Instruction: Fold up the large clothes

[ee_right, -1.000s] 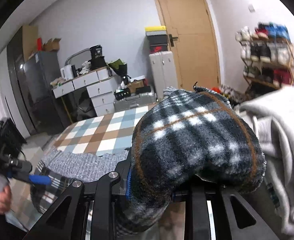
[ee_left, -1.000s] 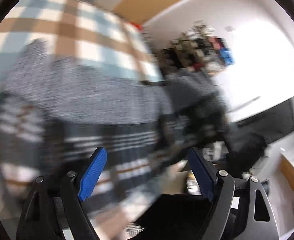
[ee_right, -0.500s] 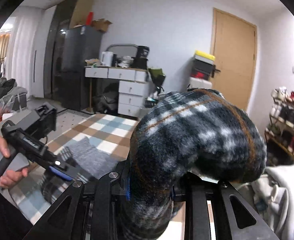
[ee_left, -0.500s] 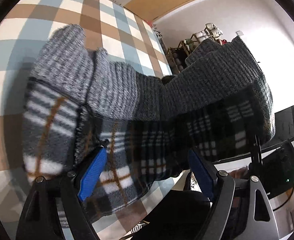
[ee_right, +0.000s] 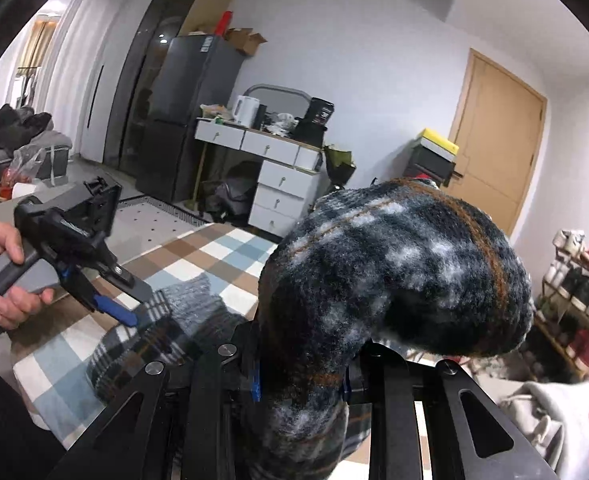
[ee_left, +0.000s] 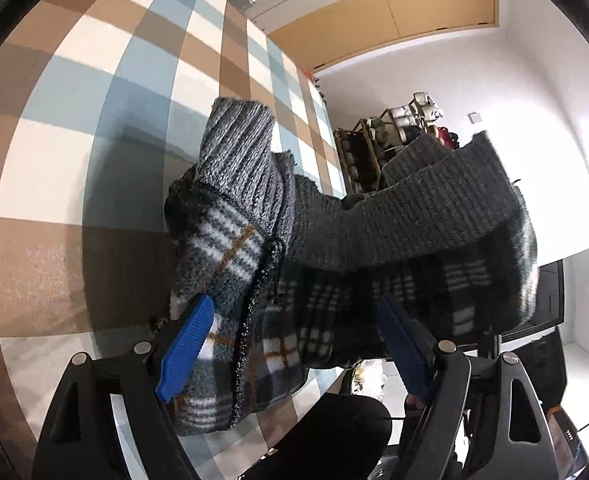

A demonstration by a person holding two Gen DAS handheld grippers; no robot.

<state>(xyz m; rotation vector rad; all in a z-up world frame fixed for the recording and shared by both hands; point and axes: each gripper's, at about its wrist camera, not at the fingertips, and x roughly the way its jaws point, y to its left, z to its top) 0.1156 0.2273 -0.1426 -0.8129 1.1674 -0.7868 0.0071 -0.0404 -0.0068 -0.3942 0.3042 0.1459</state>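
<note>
Pinching a bunched fold of the plaid fleece garment point(ee_right: 398, 280), right gripper point(ee_right: 300, 376) lifts it w/ jaws clamped; left gripper point(ee_left: 294, 344), jaws spread, straddles fabric above the checkered tabletop point(ee_left: 74, 128).

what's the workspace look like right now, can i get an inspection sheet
surface: checked cloth in brown, blue and white.
job's things: plaid garment with grey ribbed knit trim, one end lifted, the other sagging to the cloth.
clutter: nothing seen on the cloth.
grippers: left hand-held gripper open, fabric between its pads; right hand-held gripper shut on the plaid garment.
cables: nothing seen.
surroundings: fridge, drawer desk, door, shoe rack.
</note>
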